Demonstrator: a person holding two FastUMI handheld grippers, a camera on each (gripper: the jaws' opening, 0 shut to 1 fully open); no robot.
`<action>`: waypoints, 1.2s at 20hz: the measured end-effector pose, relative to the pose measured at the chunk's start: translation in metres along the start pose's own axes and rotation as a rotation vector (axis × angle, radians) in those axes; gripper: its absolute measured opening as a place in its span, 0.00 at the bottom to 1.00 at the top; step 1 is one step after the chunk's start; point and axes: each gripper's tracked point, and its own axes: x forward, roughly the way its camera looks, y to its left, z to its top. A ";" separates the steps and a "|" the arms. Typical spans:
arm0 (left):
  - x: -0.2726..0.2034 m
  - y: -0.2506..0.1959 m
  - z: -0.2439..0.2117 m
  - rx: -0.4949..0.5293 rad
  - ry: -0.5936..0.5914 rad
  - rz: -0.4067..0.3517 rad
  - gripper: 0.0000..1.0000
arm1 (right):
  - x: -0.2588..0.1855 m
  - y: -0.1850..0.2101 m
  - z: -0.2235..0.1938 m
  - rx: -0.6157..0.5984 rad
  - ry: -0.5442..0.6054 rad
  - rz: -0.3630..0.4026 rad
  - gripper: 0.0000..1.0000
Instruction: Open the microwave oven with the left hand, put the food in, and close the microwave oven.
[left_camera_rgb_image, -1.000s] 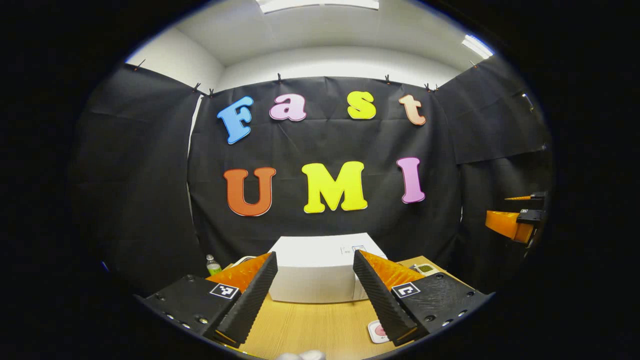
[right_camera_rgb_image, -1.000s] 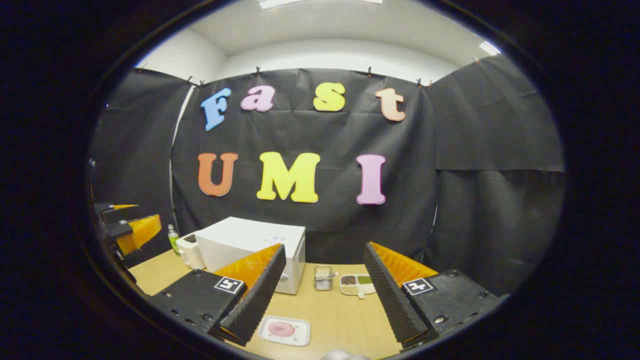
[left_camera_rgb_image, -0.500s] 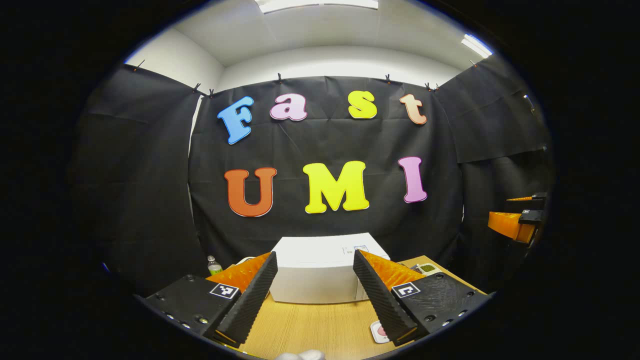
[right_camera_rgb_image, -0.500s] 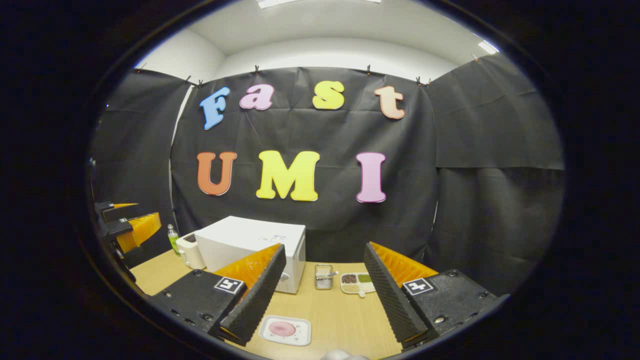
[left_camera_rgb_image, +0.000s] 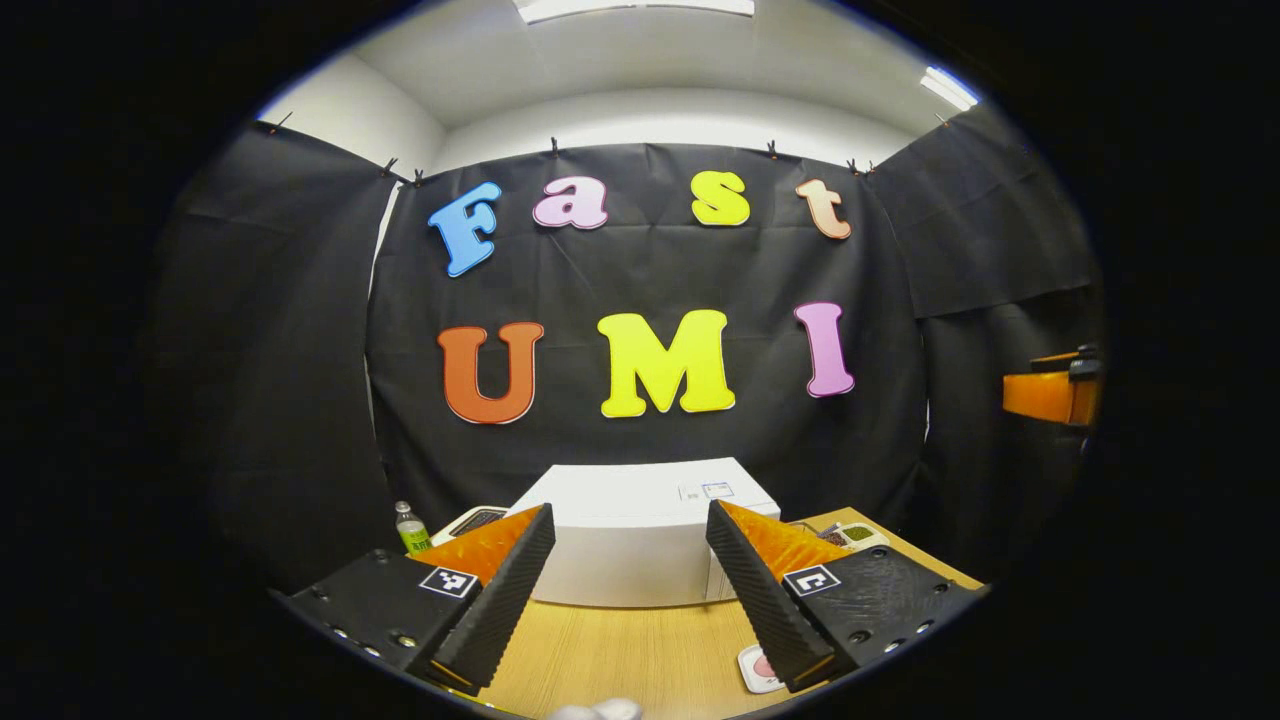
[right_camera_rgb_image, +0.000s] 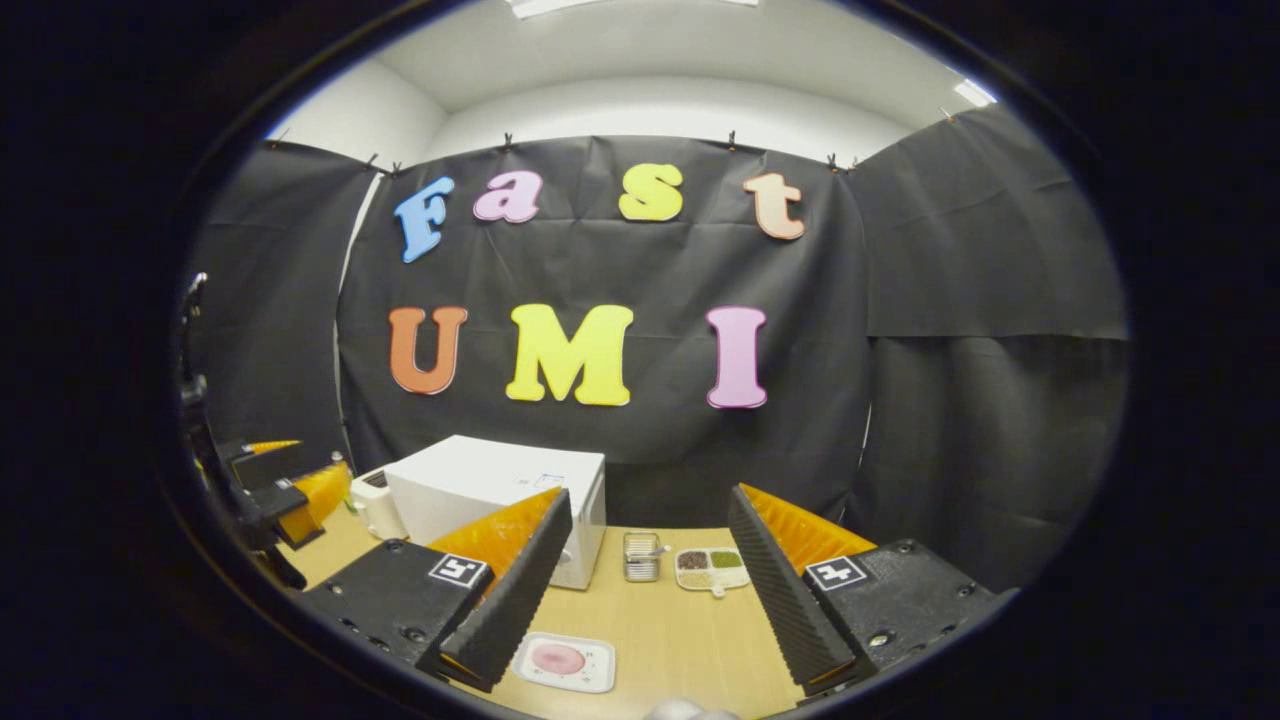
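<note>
The white box-shaped microwave oven (left_camera_rgb_image: 640, 535) stands at the back of the light wooden counter (left_camera_rgb_image: 620, 650), its door shut. The pink food on its white square plate (right_camera_rgb_image: 563, 661) lies near my right tongs (right_camera_rgb_image: 640, 590). Both my left tongs (left_camera_rgb_image: 625, 585) and right ones are apart and empty, so I judge all steps remain.

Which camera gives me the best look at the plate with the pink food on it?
The right gripper view: the plate lies whole on the table beside its finger. In the left gripper view just a corner of it peeks out beside a finger.
</note>
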 end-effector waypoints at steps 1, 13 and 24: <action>0.007 -0.007 -0.007 0.003 -0.005 -0.010 0.95 | 0.000 -0.002 0.001 -0.004 0.003 -0.003 1.00; 0.126 -0.091 -0.146 -0.036 0.117 -0.086 0.96 | 0.009 -0.034 -0.010 -0.036 0.069 -0.059 1.00; 0.220 -0.111 -0.228 -0.034 0.214 -0.068 0.95 | 0.036 -0.026 -0.017 -0.035 0.114 -0.049 0.96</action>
